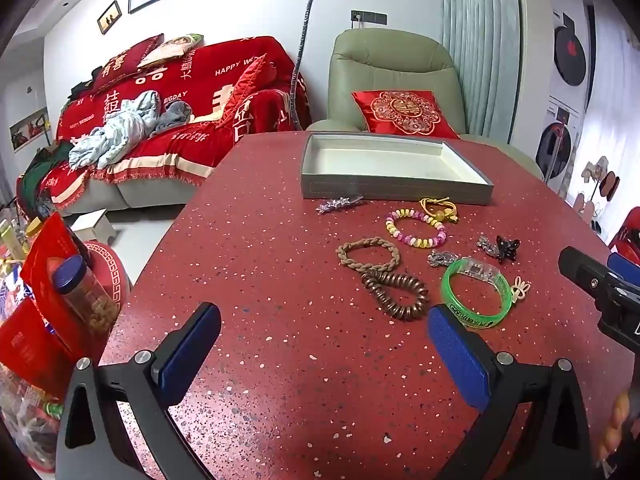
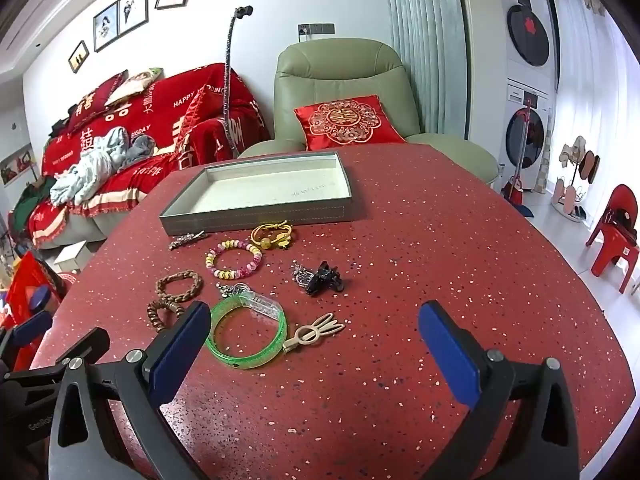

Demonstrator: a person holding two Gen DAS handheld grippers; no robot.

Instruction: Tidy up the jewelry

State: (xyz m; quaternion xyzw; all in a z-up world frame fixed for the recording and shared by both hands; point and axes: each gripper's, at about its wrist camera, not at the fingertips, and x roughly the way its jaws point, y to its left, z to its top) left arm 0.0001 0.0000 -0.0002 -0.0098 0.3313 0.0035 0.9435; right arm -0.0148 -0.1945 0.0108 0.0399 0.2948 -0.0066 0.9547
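An empty grey tray (image 1: 394, 190) (image 2: 256, 216) sits at the far side of the red speckled table (image 1: 280, 340). Before it lie a silver star clip (image 1: 338, 203), a yellow cord bracelet (image 1: 439, 208), a pink-and-yellow bead bracelet (image 1: 416, 227), a tan braided bracelet (image 1: 368, 255), a brown coil band (image 1: 396, 294), a black claw clip (image 1: 505, 249) and a green bangle (image 1: 476, 294) (image 2: 248, 336) with a cream rabbit clip (image 2: 316, 330) beside it. My left gripper (image 1: 324, 344) is open and empty, short of the brown band. My right gripper (image 2: 314, 344) is open and empty, near the bangle.
A green armchair (image 1: 392, 80) with a red cushion stands behind the table. A red-covered sofa (image 1: 180, 96) is at the left. Jars and red packets (image 1: 60, 300) crowd the table's left edge. A red chair (image 2: 612, 236) stands at the right.
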